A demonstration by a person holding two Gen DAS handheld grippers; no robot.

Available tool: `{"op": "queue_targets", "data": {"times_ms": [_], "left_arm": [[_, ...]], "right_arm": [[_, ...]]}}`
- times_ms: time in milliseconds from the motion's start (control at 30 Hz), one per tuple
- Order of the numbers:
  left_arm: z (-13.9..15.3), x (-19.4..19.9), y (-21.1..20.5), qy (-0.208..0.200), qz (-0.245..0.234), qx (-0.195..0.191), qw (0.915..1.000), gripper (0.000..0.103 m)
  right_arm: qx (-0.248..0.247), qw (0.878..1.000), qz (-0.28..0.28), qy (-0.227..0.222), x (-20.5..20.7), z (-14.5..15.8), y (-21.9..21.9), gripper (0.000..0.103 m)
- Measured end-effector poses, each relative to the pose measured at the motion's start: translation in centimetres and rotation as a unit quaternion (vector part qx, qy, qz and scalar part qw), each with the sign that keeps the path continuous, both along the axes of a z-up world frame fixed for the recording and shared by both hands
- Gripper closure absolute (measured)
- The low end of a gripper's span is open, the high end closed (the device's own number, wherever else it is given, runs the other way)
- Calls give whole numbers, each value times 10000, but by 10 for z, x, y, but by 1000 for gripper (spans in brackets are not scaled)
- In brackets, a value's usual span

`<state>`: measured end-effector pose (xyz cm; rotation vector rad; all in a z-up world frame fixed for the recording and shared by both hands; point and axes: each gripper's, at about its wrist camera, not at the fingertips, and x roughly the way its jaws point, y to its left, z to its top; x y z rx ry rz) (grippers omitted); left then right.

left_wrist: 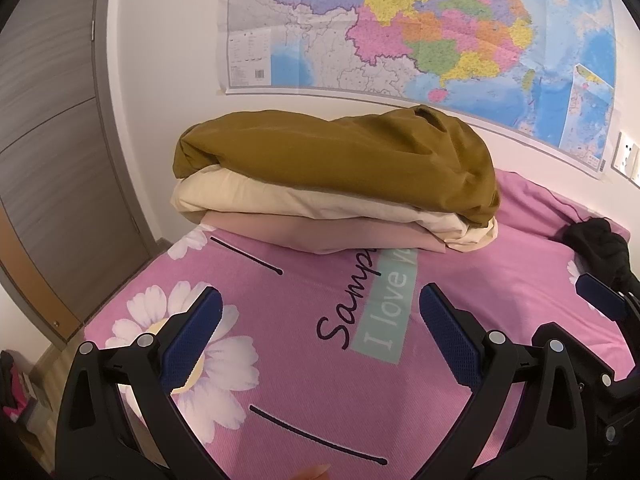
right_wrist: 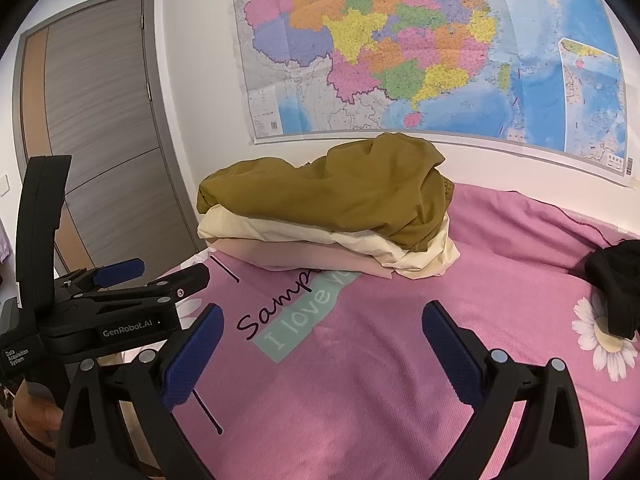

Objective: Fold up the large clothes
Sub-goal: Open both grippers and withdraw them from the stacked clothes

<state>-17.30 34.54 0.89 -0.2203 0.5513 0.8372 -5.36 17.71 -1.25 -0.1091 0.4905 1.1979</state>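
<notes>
Already 3 folded garments, w/ mustard one (left_wrist: 336, 160) on top, sit stacked on pink bed (left_wrist: 500, 288); both tongs, left (left_wrist: 320, 336) & right (right_wrist: 320, 356), gape wide, empty; black garment (right_wrist: 616, 284) looks unfolded.

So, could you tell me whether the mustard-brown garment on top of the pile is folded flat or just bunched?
Bunched. The mustard-brown garment sits rumpled and humped over the flatter cream and pink layers.

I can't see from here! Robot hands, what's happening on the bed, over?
Left tool open, empty. Right tool open, empty. Mustard garment tops the folded stack; black garment waits at right. Nothing in the way.
</notes>
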Motion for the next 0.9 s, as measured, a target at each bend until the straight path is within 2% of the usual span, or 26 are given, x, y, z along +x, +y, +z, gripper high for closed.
{"op": "queue_targets", "data": {"times_ms": [900], "left_arm": [[-2,-4,-6,25,-17,51,10000,5]], "right_arm": [[50,10000,1,-2,-5,-1,-5,6]]}}
